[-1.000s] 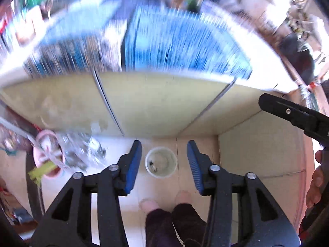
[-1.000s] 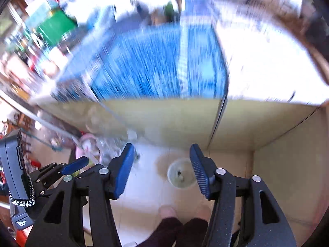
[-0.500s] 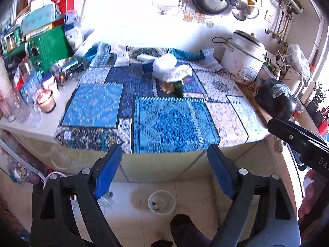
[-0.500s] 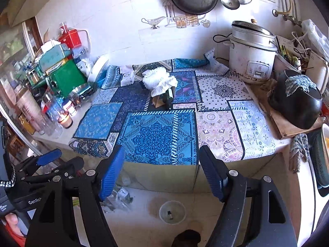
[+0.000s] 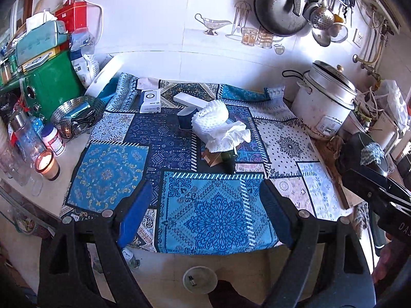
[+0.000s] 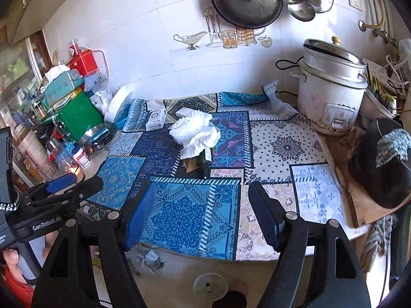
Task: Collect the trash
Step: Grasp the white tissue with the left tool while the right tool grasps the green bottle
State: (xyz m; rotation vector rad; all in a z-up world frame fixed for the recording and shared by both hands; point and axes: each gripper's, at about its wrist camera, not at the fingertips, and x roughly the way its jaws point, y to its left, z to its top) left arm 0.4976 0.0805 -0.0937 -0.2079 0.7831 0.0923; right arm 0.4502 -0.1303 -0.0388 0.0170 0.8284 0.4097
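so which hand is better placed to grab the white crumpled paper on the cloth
Right, marginally. The crumpled paper lies closer to the right gripper centreline; from the left gripper it sits slightly off. Both jaws open, empty.

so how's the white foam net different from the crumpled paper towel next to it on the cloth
The foam net is a webbed, holed mesh curled into a roll; the paper towel is a smooth sheet crumpled flat. The foam net lies nearer the wall, the paper towel nearer the counter edge, draped over a dark bottle. Both are white and touch each other.
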